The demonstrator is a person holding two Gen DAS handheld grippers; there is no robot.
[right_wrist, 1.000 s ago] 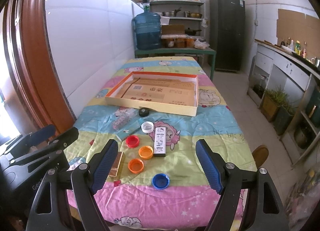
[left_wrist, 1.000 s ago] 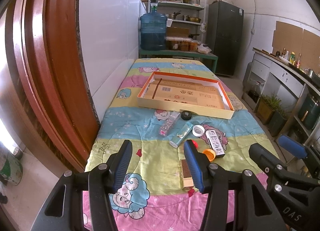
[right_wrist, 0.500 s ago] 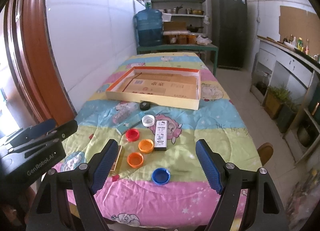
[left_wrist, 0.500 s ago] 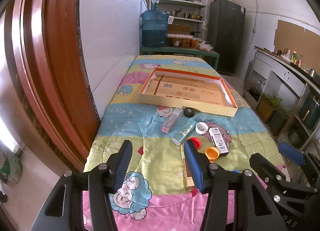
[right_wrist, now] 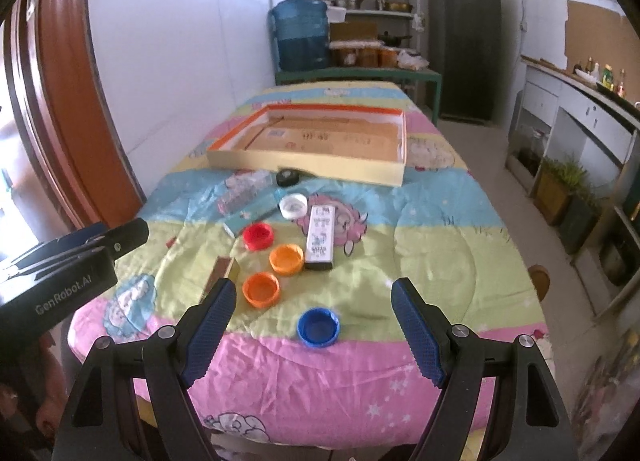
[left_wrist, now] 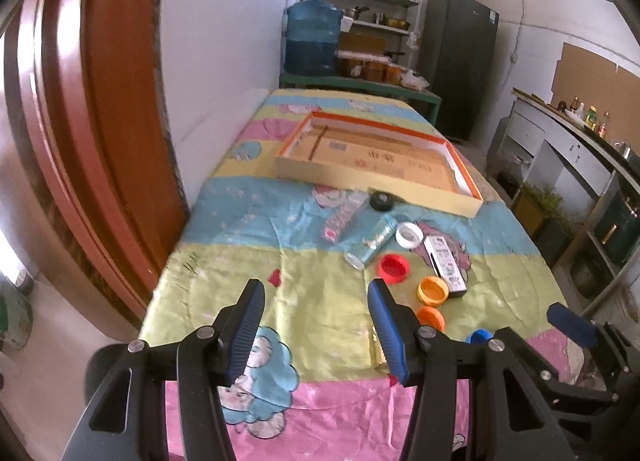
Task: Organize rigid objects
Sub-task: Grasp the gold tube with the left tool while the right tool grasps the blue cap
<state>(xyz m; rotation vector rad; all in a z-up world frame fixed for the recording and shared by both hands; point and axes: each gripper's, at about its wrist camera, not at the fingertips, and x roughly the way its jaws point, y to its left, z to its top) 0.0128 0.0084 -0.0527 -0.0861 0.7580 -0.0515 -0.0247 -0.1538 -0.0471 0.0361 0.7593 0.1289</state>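
Note:
An orange-rimmed cardboard tray (right_wrist: pixel 256 157) (left_wrist: pixel 376 177) lies mid-table. In front of it lie a black cap (right_wrist: pixel 287 178), a white cap (right_wrist: pixel 294 206), a red cap (right_wrist: pixel 259 236), two orange caps (right_wrist: pixel 286 258) (right_wrist: pixel 261 289), a blue cap (right_wrist: pixel 318 326), a white remote-like box (right_wrist: pixel 320 237), two clear tubes (right_wrist: pixel 242 191) (left_wrist: pixel 370 241) and a small brown box (right_wrist: pixel 222 271). My right gripper (right_wrist: pixel 314 325) is open, above the near edge around the blue cap. My left gripper (left_wrist: pixel 316 325) is open and empty, left of the caps.
The table has a cartoon-print quilt (right_wrist: pixel 440 245). A white tiled wall (left_wrist: pixel 224 61) and red door frame (left_wrist: pixel 80 121) run along the left. A water jug (right_wrist: pixel 300 35), shelves and a dark fridge (right_wrist: pixel 466 41) stand behind. Cabinets (right_wrist: pixel 580 133) line the right.
Both grippers have risen and tilted, so the table sits lower and farther in both views. Nothing on the table moved. Both stay open.

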